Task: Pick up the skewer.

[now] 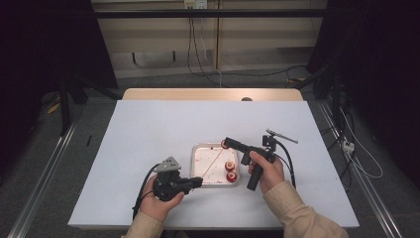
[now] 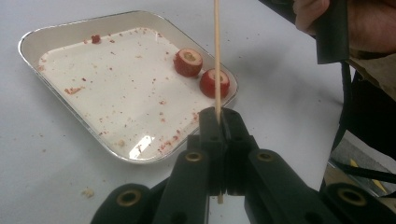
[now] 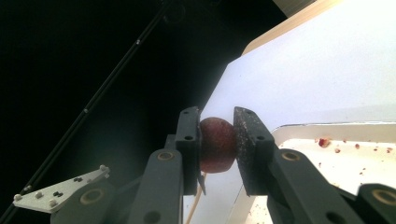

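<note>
A thin wooden skewer is clamped between the closed jaws of the left gripper, its short lower end protruding beneath them; in the left gripper view the upper end is cut off by the frame edge. In the high view the skewer is seen slanting over a shallow metal tray from the left gripper up toward the right gripper. A dark red, rounded fruit piece is pinched between the pads of the right gripper — its kind cannot be determined — and a pale sliver of the skewer is visible below it; whether the skewer has entered the piece is hidden by the jaws. Two further red fruit slices with pale centres lie side by side in the tray, near the corner closest to the right hand, amid scattered red crumbs. The tray rests on a white-covered table. Both forearms are cut off at the lower edge of the high view — the left hand is largely covered by its gripper.
</note>
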A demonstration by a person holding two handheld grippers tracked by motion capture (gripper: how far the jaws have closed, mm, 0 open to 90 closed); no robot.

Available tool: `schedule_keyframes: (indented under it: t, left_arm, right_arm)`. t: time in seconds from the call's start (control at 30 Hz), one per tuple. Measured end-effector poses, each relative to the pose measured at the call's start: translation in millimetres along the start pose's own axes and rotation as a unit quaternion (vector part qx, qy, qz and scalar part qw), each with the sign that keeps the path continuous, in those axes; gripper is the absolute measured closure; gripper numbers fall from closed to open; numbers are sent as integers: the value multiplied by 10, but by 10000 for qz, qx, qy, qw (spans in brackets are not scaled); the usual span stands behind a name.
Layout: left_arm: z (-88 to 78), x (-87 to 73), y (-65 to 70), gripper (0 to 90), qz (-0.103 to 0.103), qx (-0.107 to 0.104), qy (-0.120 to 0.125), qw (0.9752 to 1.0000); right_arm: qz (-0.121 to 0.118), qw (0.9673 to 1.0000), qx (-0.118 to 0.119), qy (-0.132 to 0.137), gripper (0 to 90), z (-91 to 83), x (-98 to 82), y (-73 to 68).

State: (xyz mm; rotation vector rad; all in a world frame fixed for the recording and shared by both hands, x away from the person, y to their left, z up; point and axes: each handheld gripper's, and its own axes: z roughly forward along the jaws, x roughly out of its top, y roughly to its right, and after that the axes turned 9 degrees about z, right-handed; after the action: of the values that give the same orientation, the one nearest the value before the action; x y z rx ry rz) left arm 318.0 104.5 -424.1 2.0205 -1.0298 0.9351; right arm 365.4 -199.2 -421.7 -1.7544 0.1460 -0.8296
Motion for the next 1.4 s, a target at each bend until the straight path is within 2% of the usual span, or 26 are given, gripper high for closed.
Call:
schedule_keyframes:
  t: [0.27, 0.43, 0.9, 1.07, 1.4]
  left_arm:
    - [5, 1, 4, 894, -70, 5, 104, 9999]
    - [13, 0, 11, 894, -143, 31, 172, 9997]
    - [44, -12, 34, 896, -416, 33, 297, 9987]
    - [29, -10, 23, 896, -465, 17, 422, 9980]
    - [38, -14, 41, 896, -488, 19, 439, 9978]
  right_arm:
    - [53, 10000, 48, -66, 728, 39, -42, -12]
    - [-14, 10000, 33, -61, 727, 60, -83, -23]
    - [-263, 9995, -45, 154, 726, 63, -135, -73]
    - [-196, 9995, -83, 236, 726, 43, -132, -73]
    - [-194, 9993, -59, 324, 726, 48, -141, -62]
